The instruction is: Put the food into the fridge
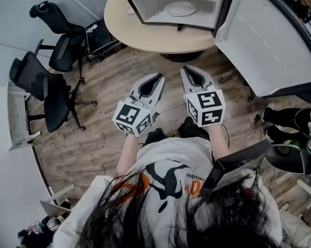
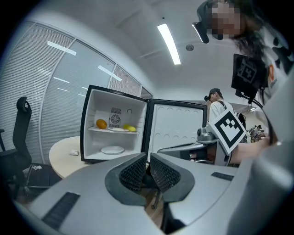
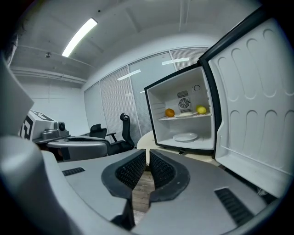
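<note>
A small fridge (image 1: 175, 10) stands open on a round table (image 1: 148, 37), its door (image 1: 265, 43) swung out to the right. On its upper shelf lie an orange (image 2: 101, 124) and a lemon (image 2: 130, 128); a white plate (image 2: 112, 149) sits on the bottom. The right gripper view shows the same orange (image 3: 170, 112), lemon (image 3: 201, 109) and plate (image 3: 185, 137). My left gripper (image 1: 159, 75) and right gripper (image 1: 187, 69) hover side by side over the wooden floor, short of the table, both pointing at the fridge. Both are shut with nothing between the pads.
Two black office chairs (image 1: 49, 92) (image 1: 62, 31) stand to the left on the wood floor. The fridge door (image 3: 257, 114) fills the right side. Another person (image 2: 216, 103) stands behind the fridge. A chair back (image 1: 241, 159) is close on my right.
</note>
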{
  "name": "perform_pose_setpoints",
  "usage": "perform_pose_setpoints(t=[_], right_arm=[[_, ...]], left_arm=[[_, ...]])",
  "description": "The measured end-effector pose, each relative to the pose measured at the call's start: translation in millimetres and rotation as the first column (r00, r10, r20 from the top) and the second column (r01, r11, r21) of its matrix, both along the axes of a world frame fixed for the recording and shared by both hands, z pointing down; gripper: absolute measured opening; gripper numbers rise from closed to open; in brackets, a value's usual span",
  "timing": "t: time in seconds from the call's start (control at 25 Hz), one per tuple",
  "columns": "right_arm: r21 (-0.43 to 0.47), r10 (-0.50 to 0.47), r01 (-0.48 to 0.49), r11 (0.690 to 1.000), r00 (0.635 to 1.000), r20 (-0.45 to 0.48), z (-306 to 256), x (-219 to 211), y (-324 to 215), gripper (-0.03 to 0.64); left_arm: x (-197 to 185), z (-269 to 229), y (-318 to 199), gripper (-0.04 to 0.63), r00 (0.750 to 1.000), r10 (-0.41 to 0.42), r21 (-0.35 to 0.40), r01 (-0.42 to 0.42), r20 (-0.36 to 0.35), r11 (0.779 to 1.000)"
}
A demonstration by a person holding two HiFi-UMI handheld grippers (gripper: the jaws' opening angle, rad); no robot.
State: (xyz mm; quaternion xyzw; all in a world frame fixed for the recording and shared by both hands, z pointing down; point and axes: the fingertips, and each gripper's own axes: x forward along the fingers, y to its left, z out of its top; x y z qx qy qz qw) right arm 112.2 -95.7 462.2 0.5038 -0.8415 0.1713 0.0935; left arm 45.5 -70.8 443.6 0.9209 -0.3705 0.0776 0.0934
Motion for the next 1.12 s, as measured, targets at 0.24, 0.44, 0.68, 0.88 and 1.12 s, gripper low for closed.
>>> perform_pose_setpoints(t=[0.24,0.44,0.68,0.88,1.12], right_arm=[[-0.018,0.018,-0.017,1.000,0.999,0.031,3.2,-41.0,20.6,0.034],[-0.040,0.031,-0.030,0.999,0.999,0.042,7.6,-86.2,47.0,0.032],[-0.060,0.036,-0.033,0.998,0.998,0.057,11.0,-148.6,80.7,0.034],[-0.062,0.051,-0.049,0.997,0.998,0.040,14.7,-178.5,101.4,0.032],[-0.059,0.084,-0.082,0.995,0.996,0.020,16.6,-191.0,112.5,0.029]], left_arm=[[-36.8,3.4,22.6,0.025,0.999,0.027,0.000,-0.027,0.029,1.000],[-92.5,-0.5,42.7,0.025,1.000,-0.001,0.002,0.001,0.009,1.000],[-148.4,-0.2,68.0,0.025,1.000,0.012,0.000,-0.012,-0.016,1.000],[-178.5,3.1,83.8,0.025,0.999,0.030,0.004,-0.030,-0.032,1.000],[-194.2,4.0,91.6,0.025,0.997,0.057,0.011,-0.057,-0.058,0.998]])
